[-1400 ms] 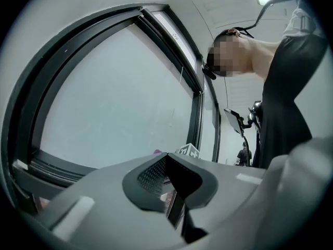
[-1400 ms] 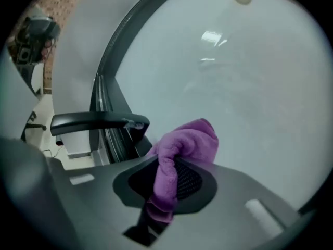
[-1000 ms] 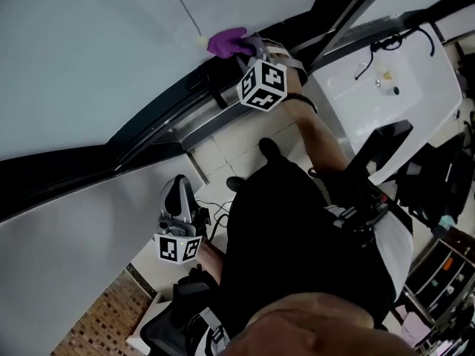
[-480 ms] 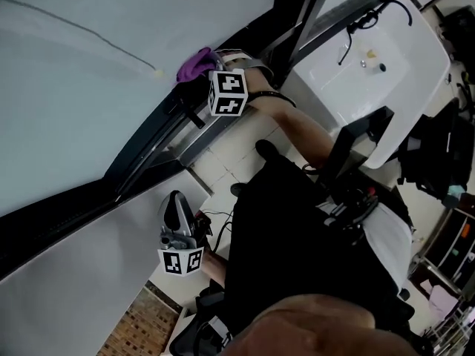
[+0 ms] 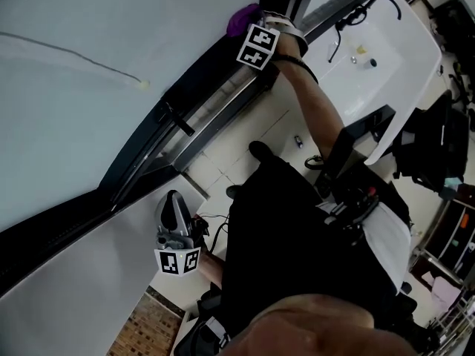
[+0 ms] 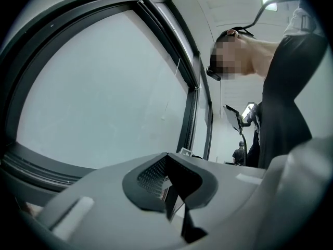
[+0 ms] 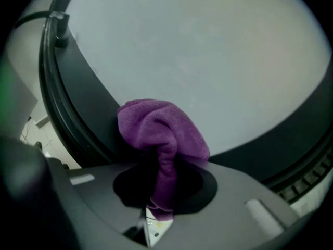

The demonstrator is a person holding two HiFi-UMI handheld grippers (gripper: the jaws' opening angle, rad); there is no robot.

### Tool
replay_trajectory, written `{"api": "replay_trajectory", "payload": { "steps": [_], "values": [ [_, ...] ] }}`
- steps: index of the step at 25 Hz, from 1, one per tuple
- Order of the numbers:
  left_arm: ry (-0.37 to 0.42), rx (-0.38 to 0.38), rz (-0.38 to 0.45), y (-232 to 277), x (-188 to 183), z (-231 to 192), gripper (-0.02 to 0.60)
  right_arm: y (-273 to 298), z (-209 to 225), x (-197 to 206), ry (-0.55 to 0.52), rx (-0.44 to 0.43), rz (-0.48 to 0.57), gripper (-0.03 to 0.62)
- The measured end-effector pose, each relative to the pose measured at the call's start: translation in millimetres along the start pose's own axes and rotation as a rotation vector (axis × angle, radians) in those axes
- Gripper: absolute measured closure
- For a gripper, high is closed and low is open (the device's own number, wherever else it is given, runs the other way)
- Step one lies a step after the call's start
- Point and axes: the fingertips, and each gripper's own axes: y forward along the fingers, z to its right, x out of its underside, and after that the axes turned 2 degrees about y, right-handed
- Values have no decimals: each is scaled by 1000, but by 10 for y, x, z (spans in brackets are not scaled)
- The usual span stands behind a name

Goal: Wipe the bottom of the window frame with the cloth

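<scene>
A purple cloth (image 7: pixel 164 137) is bunched in my right gripper (image 7: pixel 158 191), whose jaws are shut on it. In the head view the cloth (image 5: pixel 242 18) presses against the dark bottom window frame (image 5: pixel 200 73) near its far end, with the right gripper (image 5: pixel 251 30) just behind it at arm's length. My left gripper (image 5: pixel 175 225) hangs low beside the person's leg, away from the window. Its jaws (image 6: pixel 174 199) are shut with nothing between them, pointing up toward the window pane (image 6: pixel 104 103).
A white sink (image 5: pixel 378 73) with a black tap stands right of the window. A black monitor on an arm (image 5: pixel 356 136) sits below it. A thin cord with a small knob (image 5: pixel 139 84) hangs across the glass. Tiled floor (image 5: pixel 237 154) lies under the frame.
The right gripper has slid the cloth along the bottom frame, first toward me and then back out to the far end. The left gripper has stayed put.
</scene>
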Motion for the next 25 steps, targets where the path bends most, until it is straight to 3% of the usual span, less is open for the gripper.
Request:
{"api": "replay_trajectory", "payload": {
  "steps": [4,7,9,12,14,16,22,25],
  "values": [
    [-1,8,7,46,15,33,578,130,154,116,-29,78,-81,539],
    [3,10,13,17,-5,20,578,-62,83,58,60,47,-24,533],
    [-1,-1,15,-28,-23,-23,578,-479,-104,-243,241,-98,174,533],
    [-10,-23,26,-81,-19,-61,578,-1186,-553,-971,517,-480,562,531],
    [-8,-28,40,-115,-38,-65,578,-1538,-848,-1355,601,-698,716,531],
    [-3,-32,53,-160,-80,-82,578,-1723,-1081,-1605,593,-787,766,531],
    [-12,-81,78,-462,-112,-217,578,-1511,-1718,-1967,307,-653,658,531],
    [-13,-101,80,-525,-93,-238,578,-1358,-1759,-1909,234,-574,602,531]
  ]
}}
